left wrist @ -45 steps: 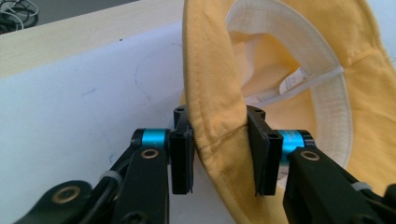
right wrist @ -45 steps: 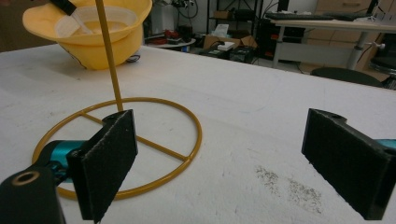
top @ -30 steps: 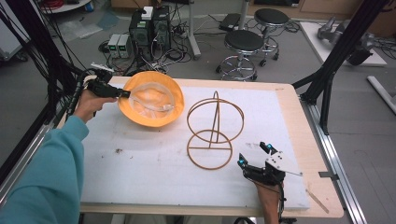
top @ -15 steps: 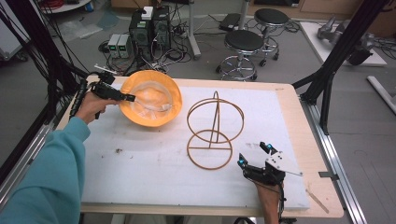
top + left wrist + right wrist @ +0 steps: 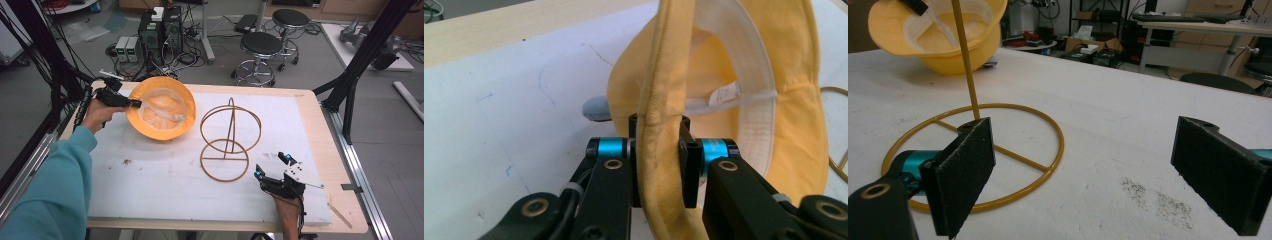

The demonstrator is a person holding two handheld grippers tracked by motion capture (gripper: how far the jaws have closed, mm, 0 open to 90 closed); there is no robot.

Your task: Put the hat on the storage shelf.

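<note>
The yellow bucket hat [image 5: 161, 107] sits at about ten o'clock on the white table pad [image 5: 150, 185], tipped up so its white inner band and a small label show; the soft cotton brim is stitched along the edge. The left gripper [image 5: 659, 150] has just been closing and now pinches the brim between its pads. The right gripper [image 5: 272, 167], at five o'clock, rests wide apart and empty beside the gold wire stand [image 5: 229, 140].

No text, brand or number can be read anywhere. A small white label [image 5: 724, 93] is sewn inside the yellow hat [image 5: 794, 100], seen in the left gripper view, but its print is too small and blurred to make out.
</note>
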